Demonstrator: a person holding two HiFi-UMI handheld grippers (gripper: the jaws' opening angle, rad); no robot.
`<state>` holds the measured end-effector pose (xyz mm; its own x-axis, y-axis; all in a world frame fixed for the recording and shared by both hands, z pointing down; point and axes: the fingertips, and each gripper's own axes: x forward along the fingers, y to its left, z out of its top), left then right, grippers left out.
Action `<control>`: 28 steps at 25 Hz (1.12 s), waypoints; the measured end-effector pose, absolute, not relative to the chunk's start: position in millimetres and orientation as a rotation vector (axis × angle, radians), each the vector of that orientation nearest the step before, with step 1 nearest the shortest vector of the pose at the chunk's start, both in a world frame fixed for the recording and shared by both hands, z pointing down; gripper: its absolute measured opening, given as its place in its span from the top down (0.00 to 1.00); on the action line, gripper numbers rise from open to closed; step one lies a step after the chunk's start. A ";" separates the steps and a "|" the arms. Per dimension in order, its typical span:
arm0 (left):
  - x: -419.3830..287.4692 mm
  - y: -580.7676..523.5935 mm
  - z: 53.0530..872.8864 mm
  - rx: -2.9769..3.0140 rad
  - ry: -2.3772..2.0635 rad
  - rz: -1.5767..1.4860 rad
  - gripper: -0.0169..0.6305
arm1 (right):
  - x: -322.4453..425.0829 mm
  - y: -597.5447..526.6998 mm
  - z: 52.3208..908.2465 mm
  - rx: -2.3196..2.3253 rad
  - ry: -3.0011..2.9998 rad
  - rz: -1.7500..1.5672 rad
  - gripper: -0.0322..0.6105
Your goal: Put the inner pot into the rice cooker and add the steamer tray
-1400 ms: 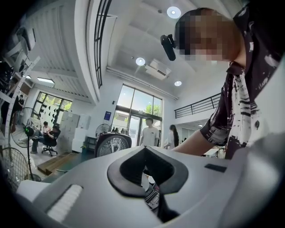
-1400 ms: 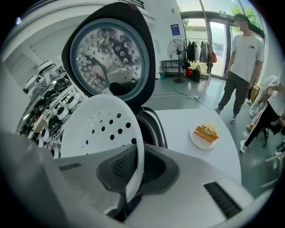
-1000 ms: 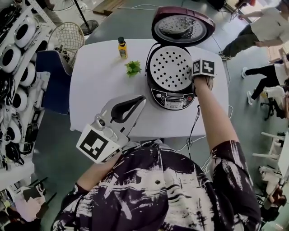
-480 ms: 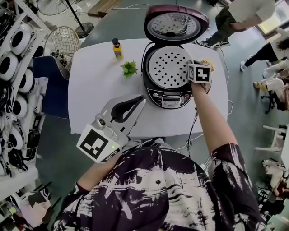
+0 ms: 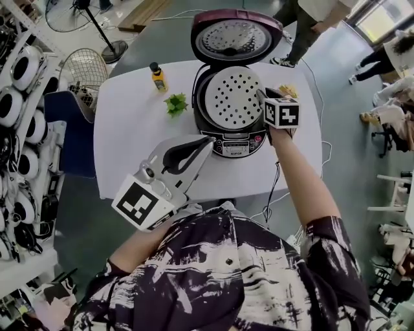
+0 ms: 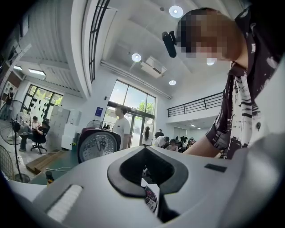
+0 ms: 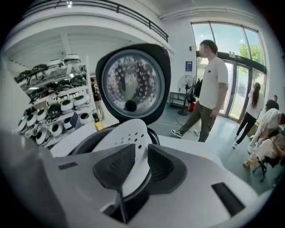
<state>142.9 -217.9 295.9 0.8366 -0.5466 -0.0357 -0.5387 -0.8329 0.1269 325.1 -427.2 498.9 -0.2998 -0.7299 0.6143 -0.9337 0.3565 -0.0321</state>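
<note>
Closest to the camera, the left gripper [image 5: 208, 138] juts level over the near edge of the white table [image 5: 129, 136]. Its jaws are pressed together at the tips with nothing between them, and through the hollow behind its pads a slice of the cooker's control panel shows. Just beyond it and to the right, the person's right arm reaches to the right gripper [image 7: 140, 153], which tilts downward at the right side of the rice cooker [image 5: 239, 143]. Its jaws are opening, and the rim of the steamer tray [image 5: 236, 97] stands between the pads, with a dark gap showing beside the right-hand pad. The white perforated tray lies in the mouth of the cooker and covers it, so I cannot tell whether the inner pot sits beneath. A power cord [image 5: 278, 184] hangs from the table's near edge below the cooker. Behind the tray the maroon lid [image 5: 236, 35] stands open, its shiny inner face turned forward. Left of the cooker a small green sprig [image 5: 175, 103] lies on the table, and farther back a yellow bottle [image 5: 157, 76] with a dark cap stands upright. Beyond the table are a wire basket [image 5: 84, 68], shelves of white round objects [image 5: 19, 97] at the left, and people [image 5: 304, 19] on the grey floor.
</note>
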 end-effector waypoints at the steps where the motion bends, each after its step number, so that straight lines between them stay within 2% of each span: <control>1: 146.0 -217.3 294.7 2.907 -0.854 -0.104 0.97 | 330.3 -427.7 512.9 1.430 -2.070 0.550 0.86; 6: 147.4 -215.4 295.0 2.901 -0.872 -0.082 0.97 | 336.9 -423.4 552.2 1.336 -1.946 0.498 0.82; 14: 138.0 -213.3 301.3 2.871 -0.916 -0.067 0.97 | 333.9 -425.1 556.5 1.225 -1.867 0.271 0.77; 17: 138.4 -213.2 301.1 2.871 -0.918 -0.071 0.97 | 333.3 -426.2 557.7 1.228 -1.890 0.303 0.70; 20: 139.9 -212.8 301.8 2.873 -0.915 -0.071 0.97 | 332.8 -427.0 550.0 1.279 -1.941 0.360 0.70; 23: 139.8 -214.1 302.9 2.873 -0.919 -0.071 0.97 | 328.3 -428.6 508.8 1.370 -2.077 0.325 0.70; 26: 140.3 -217.2 302.9 2.872 -0.922 -0.072 0.97 | 312.4 -409.4 424.7 1.452 -2.367 0.242 0.71; 28: 142.1 -218.5 301.3 2.875 -0.919 -0.074 0.97 | 299.2 -377.5 358.1 1.457 -2.617 0.182 0.81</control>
<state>142.1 -218.5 301.3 0.8142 -0.5805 -0.0092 -0.5745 -0.8080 0.1310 299.2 -377.5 358.1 -0.5208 -0.8342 0.1813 -0.8513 0.5233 -0.0371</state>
